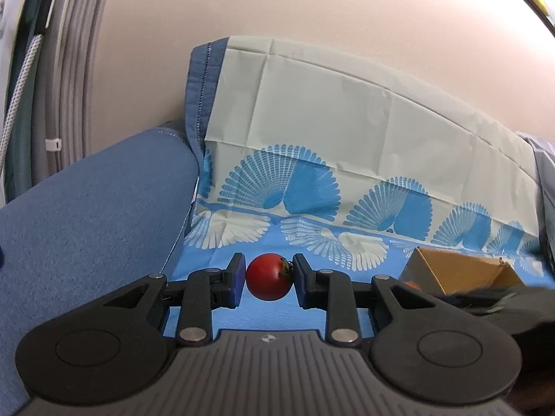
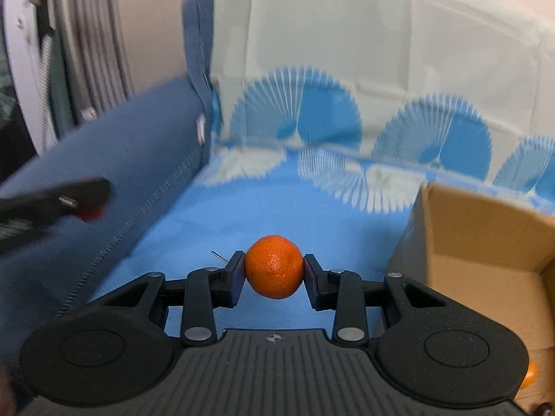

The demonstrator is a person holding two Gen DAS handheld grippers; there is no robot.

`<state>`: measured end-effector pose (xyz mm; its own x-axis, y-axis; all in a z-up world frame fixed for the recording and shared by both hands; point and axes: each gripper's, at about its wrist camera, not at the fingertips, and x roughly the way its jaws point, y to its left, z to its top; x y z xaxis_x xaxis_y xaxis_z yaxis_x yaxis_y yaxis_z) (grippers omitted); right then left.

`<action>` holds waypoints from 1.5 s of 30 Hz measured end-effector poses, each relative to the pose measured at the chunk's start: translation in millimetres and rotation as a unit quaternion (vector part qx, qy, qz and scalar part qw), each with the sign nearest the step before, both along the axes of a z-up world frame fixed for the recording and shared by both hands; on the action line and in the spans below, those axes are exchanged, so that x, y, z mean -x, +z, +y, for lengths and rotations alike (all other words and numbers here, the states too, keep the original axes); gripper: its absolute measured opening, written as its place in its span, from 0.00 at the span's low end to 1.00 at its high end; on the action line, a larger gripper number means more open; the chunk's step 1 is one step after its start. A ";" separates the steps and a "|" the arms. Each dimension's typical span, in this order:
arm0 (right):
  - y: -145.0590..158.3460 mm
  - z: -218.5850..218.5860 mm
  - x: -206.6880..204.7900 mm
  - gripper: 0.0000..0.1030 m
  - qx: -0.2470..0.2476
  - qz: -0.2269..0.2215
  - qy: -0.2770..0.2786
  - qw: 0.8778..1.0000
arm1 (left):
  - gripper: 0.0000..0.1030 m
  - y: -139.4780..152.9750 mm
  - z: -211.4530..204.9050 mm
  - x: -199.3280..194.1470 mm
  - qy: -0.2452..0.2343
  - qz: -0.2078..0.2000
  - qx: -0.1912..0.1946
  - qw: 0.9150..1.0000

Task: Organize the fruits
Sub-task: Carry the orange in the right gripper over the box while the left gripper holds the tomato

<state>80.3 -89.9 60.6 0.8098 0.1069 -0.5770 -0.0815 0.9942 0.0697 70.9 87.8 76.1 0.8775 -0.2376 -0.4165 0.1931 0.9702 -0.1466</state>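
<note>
Blue fan-print cloth (image 1: 347, 159) covers the sofa seat, open ahead. Left hand-held gripper (image 1: 269, 277) pinches a cherry tomato (image 1: 269, 276); right hand-held gripper (image 2: 274, 267) pinches a mandarin (image 2: 273, 266) left of the cardboard box's (image 2: 485, 235) edge.

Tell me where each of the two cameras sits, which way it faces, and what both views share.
Left wrist: sits on the left claw, looking forward and slightly down along its fingers, which grip a red tomato over the blue patterned cloth; sofa arm to the left.
Right wrist: sits on the right claw, same heading, gripping an orange mandarin; the left claw shows blurred at left.
Shared: the cloth, the blue sofa and the cardboard box. No hand or sleeve clearly shows.
</note>
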 end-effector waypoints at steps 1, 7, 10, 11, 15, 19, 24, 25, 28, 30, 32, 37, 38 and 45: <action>8.5 -5.6 8.8 0.36 0.007 -0.012 0.004 1.000 | 0.32 0.3 -0.5 0.2 -0.001 0.000 -0.002 1.000; 52.7 -64.8 61.5 0.36 0.009 -0.075 -0.023 0.997 | 0.32 1.3 -8.4 3.0 -0.007 -0.006 -0.021 1.000; 66.3 -100.9 91.9 0.36 0.013 -0.103 -0.049 0.993 | 0.32 1.0 -14.9 5.5 -0.013 -0.010 -0.035 0.999; 69.7 -114.8 102.5 0.36 0.016 -0.109 -0.060 0.992 | 0.32 0.8 -16.9 6.2 -0.014 -0.012 -0.039 0.999; 72.0 -163.9 139.1 0.36 0.017 -0.117 -0.106 0.987 | 0.32 -1.4 -25.9 8.1 -0.018 -0.015 -0.059 0.998; 55.9 -202.7 168.9 0.36 -0.003 -0.106 -0.149 0.983 | 0.32 -4.2 -35.0 8.9 -0.020 -0.019 -0.079 0.996; 27.2 -222.4 194.8 0.36 -0.037 -0.099 -0.170 0.980 | 0.32 -6.3 -39.9 4.5 -0.013 -0.015 -0.093 0.995; 21.6 -225.5 198.8 0.36 -0.050 -0.101 -0.174 0.978 | 0.32 -6.6 -39.5 3.7 -0.011 -0.013 -0.093 0.995; 20.9 -228.9 208.4 0.36 -0.068 -0.130 -0.179 0.973 | 0.32 -7.0 -38.4 0.8 -0.003 -0.004 -0.094 0.996; 16.8 -230.7 209.9 0.36 -0.078 -0.133 -0.186 0.970 | 0.32 -6.9 -37.4 0.6 0.001 -0.001 -0.095 0.995; 15.0 -230.9 210.3 0.36 -0.076 -0.131 -0.181 0.972 | 0.32 -5.9 -35.1 1.7 0.005 -0.001 -0.091 0.996; 13.9 -226.7 209.9 0.36 -0.064 -0.135 -0.147 0.978 | 0.32 -2.7 -30.1 6.4 0.014 -0.001 -0.085 0.996; 13.9 -227.9 211.1 0.36 -0.067 -0.138 -0.145 0.977 | 0.32 -2.8 -30.0 6.9 0.015 0.000 -0.086 0.996; 12.8 -246.0 223.3 0.36 -0.101 -0.168 -0.176 0.965 | 0.32 -3.9 -37.8 8.3 0.009 0.001 -0.108 0.994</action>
